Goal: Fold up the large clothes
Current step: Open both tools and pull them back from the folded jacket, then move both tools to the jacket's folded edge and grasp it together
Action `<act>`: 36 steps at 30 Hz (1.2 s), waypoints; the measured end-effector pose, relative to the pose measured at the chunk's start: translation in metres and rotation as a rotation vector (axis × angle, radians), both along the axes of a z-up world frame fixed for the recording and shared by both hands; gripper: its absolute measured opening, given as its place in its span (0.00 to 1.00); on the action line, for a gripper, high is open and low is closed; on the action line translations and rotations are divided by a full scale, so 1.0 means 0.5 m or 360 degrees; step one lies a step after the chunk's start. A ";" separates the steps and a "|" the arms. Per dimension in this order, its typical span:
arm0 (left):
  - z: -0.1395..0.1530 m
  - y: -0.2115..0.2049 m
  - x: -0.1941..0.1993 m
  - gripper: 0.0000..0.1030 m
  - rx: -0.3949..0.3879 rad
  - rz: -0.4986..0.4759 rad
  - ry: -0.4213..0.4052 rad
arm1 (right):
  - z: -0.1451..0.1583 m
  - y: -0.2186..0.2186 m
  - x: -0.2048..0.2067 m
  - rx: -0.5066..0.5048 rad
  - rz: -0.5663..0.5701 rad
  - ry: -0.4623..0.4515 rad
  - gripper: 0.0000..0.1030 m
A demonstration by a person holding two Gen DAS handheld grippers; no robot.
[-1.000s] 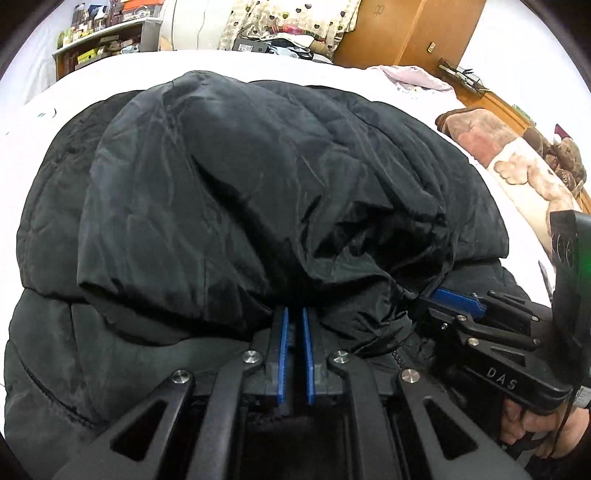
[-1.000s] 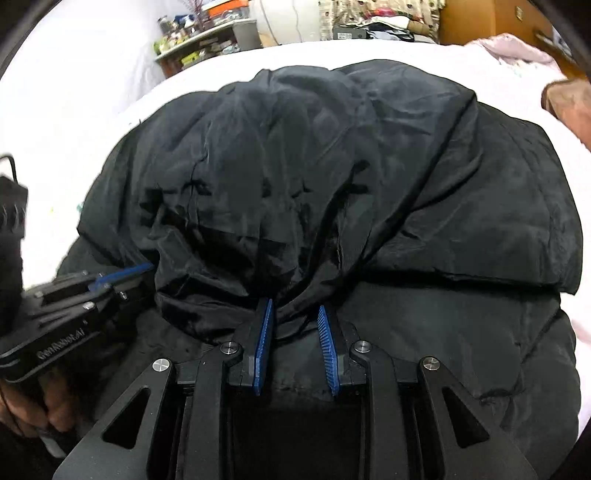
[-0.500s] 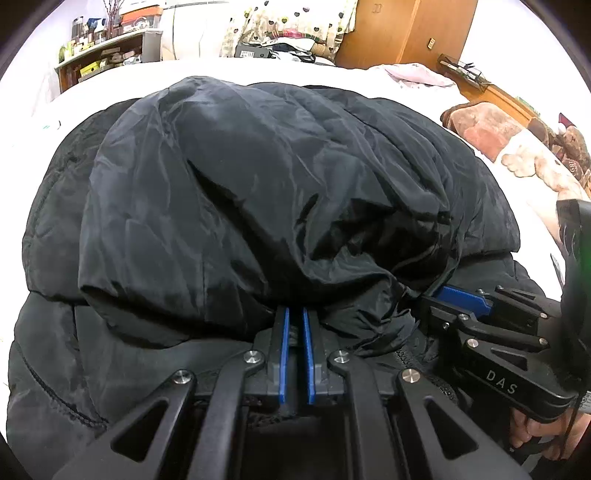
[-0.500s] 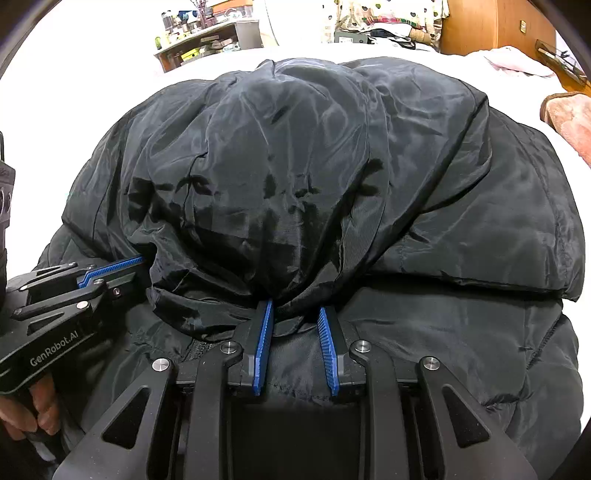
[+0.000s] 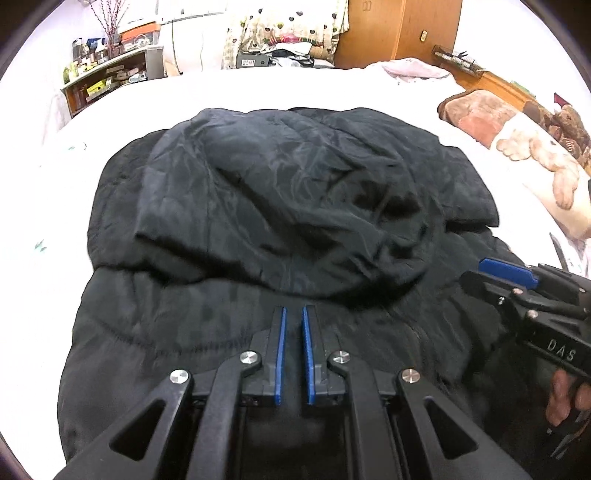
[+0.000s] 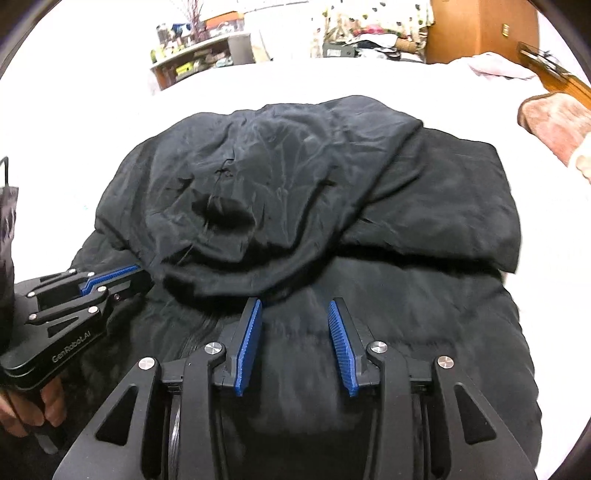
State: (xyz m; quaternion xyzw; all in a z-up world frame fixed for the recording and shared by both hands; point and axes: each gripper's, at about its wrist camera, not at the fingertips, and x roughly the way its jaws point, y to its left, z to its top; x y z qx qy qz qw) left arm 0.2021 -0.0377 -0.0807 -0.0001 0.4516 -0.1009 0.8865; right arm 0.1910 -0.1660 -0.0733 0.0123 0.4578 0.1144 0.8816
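A black padded jacket (image 5: 295, 203) (image 6: 314, 192) lies on the white bed, its shiny upper layer folded down over the quilted body. My left gripper (image 5: 293, 310) hovers just short of that fold's near edge, its blue pads almost together with no fabric between them. My right gripper (image 6: 295, 302) hangs over the quilted part beside the same edge. Its jaws are opening and nothing is between them. Each gripper also shows in the other's view: the right gripper (image 5: 506, 271) at the right, the left gripper (image 6: 125, 273) at the left, each held by a hand.
The white bed sheet (image 5: 258, 92) spreads around the jacket. A bear-patterned blanket (image 5: 517, 155) lies at the right edge, a pink cloth (image 5: 413, 68) at the far end. A cluttered shelf (image 5: 110, 74) and a wooden wardrobe (image 5: 399, 33) stand beyond the bed.
Both grippers have pulled back and up from the folded edge they pinched. The right jaws have spread and let the fabric go. The fold now lies flat on the jacket.
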 end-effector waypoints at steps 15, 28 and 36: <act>0.122 0.073 -0.206 0.10 -0.0064 0.0066 -0.0145 | 0.110 -0.035 -0.217 0.0037 0.0002 -0.0101 0.41; 0.132 0.140 -0.352 0.10 -0.0058 0.0141 -0.0168 | 0.110 -0.078 -0.363 0.0035 -0.0094 -0.0091 0.41; 0.112 0.199 -0.381 0.42 -0.0092 0.0267 -0.0159 | 0.102 -0.126 -0.379 0.0092 -0.0197 -0.0092 0.51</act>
